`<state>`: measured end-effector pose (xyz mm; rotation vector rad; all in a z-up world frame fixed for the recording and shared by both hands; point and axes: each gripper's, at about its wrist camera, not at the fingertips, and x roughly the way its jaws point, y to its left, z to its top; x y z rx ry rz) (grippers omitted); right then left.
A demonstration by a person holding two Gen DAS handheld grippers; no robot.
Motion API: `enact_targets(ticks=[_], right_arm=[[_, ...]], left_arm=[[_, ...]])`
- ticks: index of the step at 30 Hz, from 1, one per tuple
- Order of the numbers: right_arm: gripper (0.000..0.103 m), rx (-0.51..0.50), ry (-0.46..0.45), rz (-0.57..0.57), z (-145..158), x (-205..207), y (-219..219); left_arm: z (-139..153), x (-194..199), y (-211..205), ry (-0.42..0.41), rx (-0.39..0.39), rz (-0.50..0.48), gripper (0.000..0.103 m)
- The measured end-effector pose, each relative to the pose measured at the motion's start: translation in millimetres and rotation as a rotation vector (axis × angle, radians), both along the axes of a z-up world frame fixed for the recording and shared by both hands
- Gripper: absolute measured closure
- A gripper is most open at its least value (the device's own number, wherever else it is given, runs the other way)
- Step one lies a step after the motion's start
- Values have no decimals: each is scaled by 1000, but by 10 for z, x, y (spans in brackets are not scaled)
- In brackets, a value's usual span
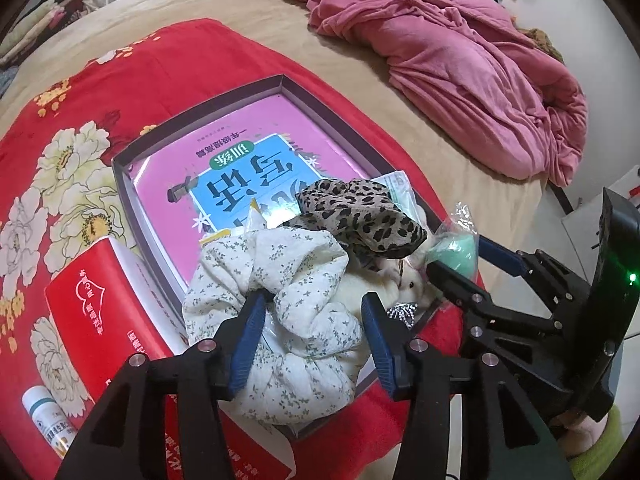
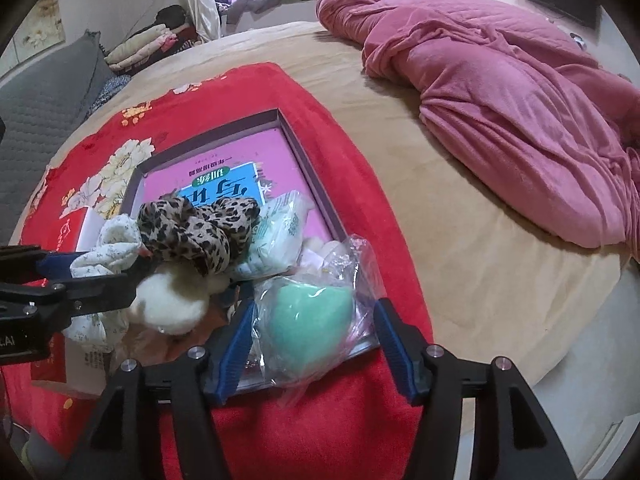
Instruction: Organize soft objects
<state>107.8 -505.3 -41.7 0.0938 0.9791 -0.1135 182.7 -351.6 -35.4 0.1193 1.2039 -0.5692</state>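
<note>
A shallow grey-walled box (image 1: 124, 196) (image 2: 316, 176) lies on a red flowered blanket, with a pink book in its bottom. At its near end sits a pile of soft things: a white floral cloth piece (image 1: 304, 344) (image 2: 116, 240), a leopard-print scrunchie (image 1: 360, 212) (image 2: 188, 228) and a white fluffy ball (image 2: 172, 304). My left gripper (image 1: 316, 320) straddles the floral cloth, open, its right pad clear of the cloth. A green sponge in a clear bag (image 2: 308, 320) (image 1: 456, 248) rests on the box's near corner between the pads of my right gripper (image 2: 316, 332), which is open.
A red book (image 1: 96, 304) and a white bottle (image 1: 44, 412) lie left of the box on the red blanket (image 2: 320, 440). A crumpled pink quilt (image 2: 520, 112) covers the right side of the tan bed (image 2: 440, 240). Folded clothes (image 2: 140, 46) are stacked at the back left.
</note>
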Motion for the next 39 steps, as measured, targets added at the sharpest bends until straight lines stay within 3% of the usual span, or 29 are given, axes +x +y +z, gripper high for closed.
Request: enact_targets(ticks=[5, 7, 8, 18, 22, 28, 34, 39], right_arm=[[43, -5, -9, -20, 31, -6, -38], [43, -8, -18, -21, 57, -21, -41], [43, -7, -24, -17, 78, -30, -35], [38, -27, -83, -33, 398, -146, 74], [30, -55, -148, -45, 666, -285, 208], [28, -48, -182, -93, 1011, -514, 523], [28, -42, -174, -143, 1124, -862, 855], [28, -41, -151, -120, 1100, -1129, 1204]], left_arm=[[59, -32, 25, -31, -1, 0, 49], [86, -42, 40, -27, -9, 1, 33], [106, -51, 48, -34, -13, 0, 31], [318, -112, 157, -74, -59, 20, 28], [453, -186, 326, -94, -83, 54, 25], [655, -426, 623, -138, -97, 80, 24], [737, -755, 1059, -170, -77, 125, 24], [744, -1096, 1414, -188, -61, 160, 24]])
